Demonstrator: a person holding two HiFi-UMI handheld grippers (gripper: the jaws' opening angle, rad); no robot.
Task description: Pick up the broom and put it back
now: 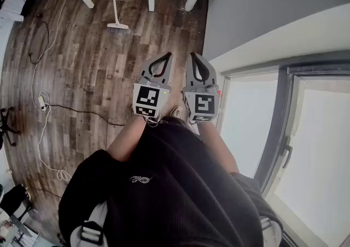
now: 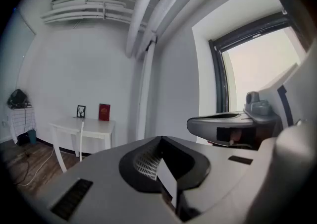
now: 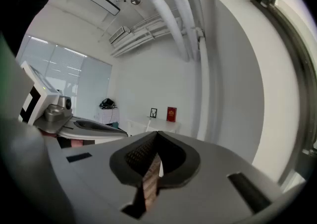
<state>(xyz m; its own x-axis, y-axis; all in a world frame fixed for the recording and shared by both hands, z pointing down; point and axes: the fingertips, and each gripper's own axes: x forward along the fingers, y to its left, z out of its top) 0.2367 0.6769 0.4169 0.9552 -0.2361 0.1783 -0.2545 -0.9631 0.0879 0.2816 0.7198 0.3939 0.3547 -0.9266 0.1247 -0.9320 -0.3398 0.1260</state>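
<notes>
Wood floor (image 1: 82,76) bears the broom (image 1: 118,28) well beyond the left gripper (image 1: 167,54) and right gripper (image 1: 193,54), both pressed together

Your grey left gripper (image 1: 167,55) and right gripper (image 1: 192,54) carry black-and-white square markers (image 1: 147,97); the broom (image 1: 114,1) is white, the plank floor (image 1: 87,76) streaky brown.

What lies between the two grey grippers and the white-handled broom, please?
Head view: only bare brown wooden floor separates the left gripper and right gripper from the broom.
</notes>
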